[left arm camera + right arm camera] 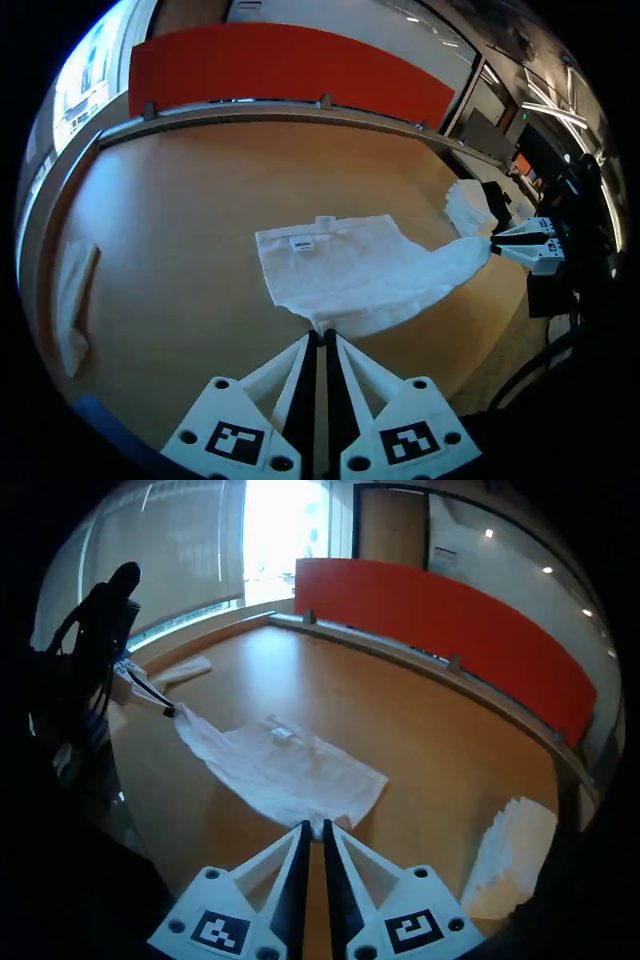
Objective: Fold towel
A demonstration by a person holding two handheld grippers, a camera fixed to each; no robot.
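Stretching across both views, the wooden surface [176,240] ran to a red partition [288,72] at its far edge, and the white towel [344,268] lay near the middle, mostly flat, with its near edge lifted. A stack of folded towels [512,856] sat at the right end and a loose cloth [72,304] at the left end, both well apart from the work. The left gripper [320,336] had its fingers closed on one near corner of the towel, and the right gripper [314,828] had its fingers pinched on the other, the cloth drawn into a tail toward each. A small label [302,244] lay near the towel's far edge. The step in hand looked like carrying the near edge over to the far one. To do it well, both corners would need to rise together, high enough to clear the cloth beneath, travel level at one pace, and come down on the far corners so the edges matched. Light tension between the two grips should stop the middle from sagging, and neither pinch ought to loosen before the corners rested flat.
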